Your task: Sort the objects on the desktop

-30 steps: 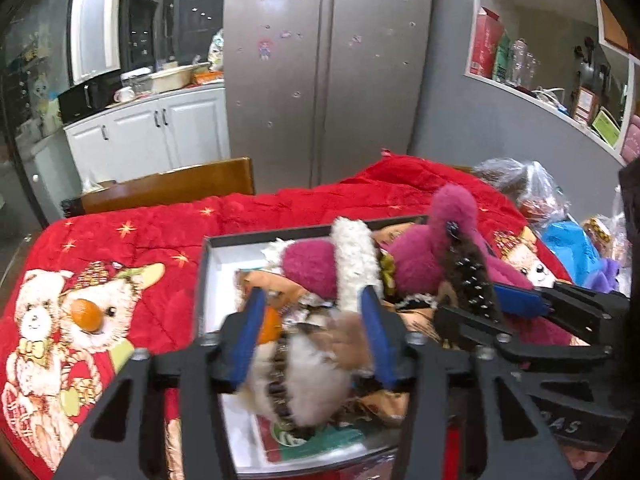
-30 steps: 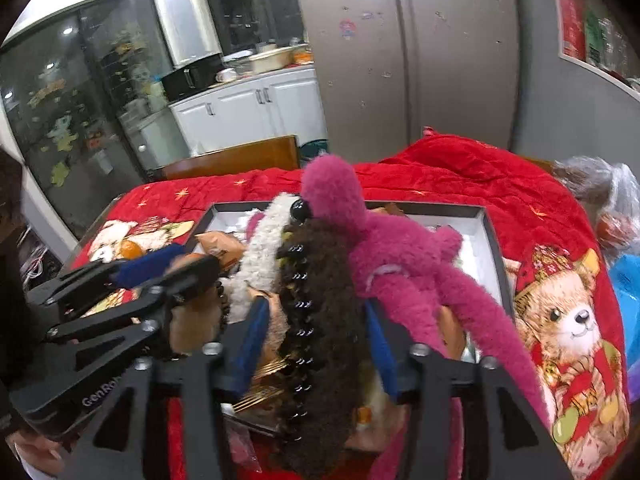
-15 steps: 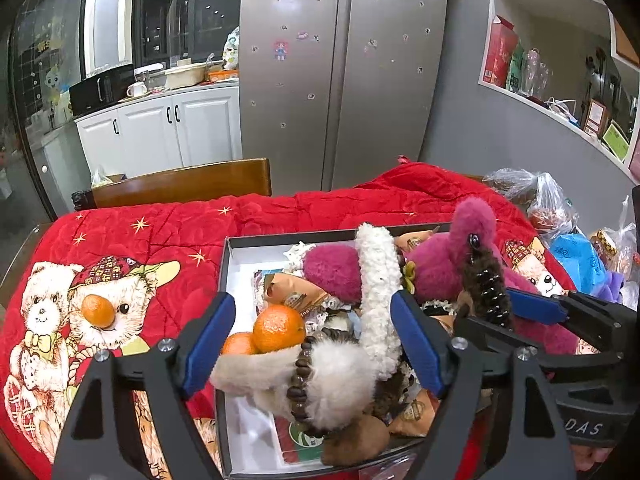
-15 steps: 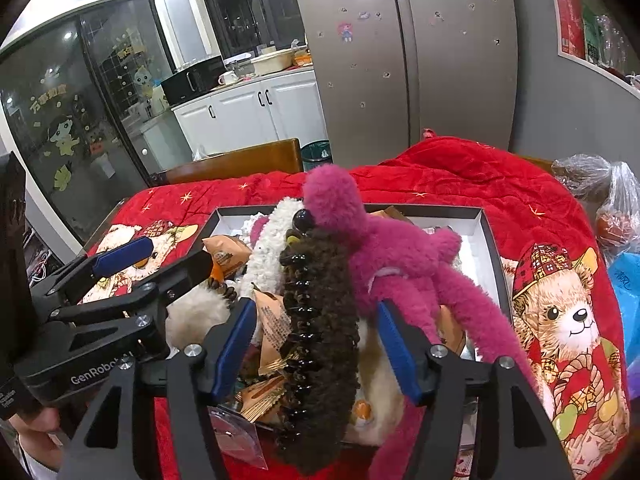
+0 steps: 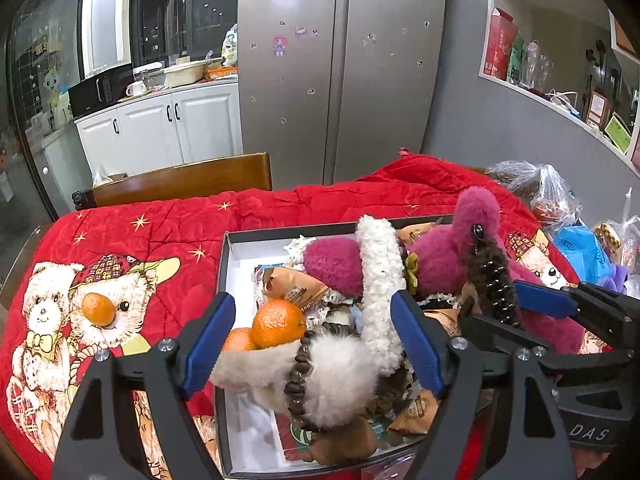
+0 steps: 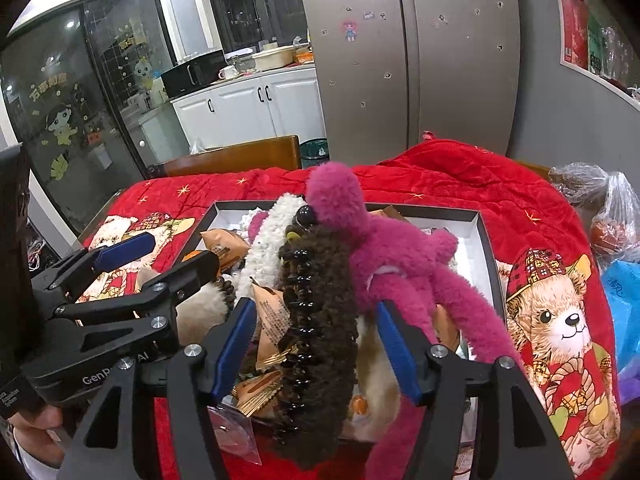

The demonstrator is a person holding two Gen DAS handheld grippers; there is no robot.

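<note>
Both wide open, holding nothing. Between left gripper (image 5: 310, 340) jaws: fluffy white toy (image 5: 332, 372), oranges (image 5: 278, 322), inside box (image 5: 230, 248). Between right gripper (image 6: 316, 348) jaws: brown hair clip (image 6: 320, 320).

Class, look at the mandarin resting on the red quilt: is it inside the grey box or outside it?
Outside. The mandarin lies on the red quilt, left of the grey box.

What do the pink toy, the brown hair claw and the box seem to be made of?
Pink toy: plush fabric, matte, with a shaggy nap. Brown hair claw: glossy dark teeth, likely plastic, under a curly fleece-like covering. Box: looks like stiff cardboard, with thin dark walls and a smooth white inside.
</note>
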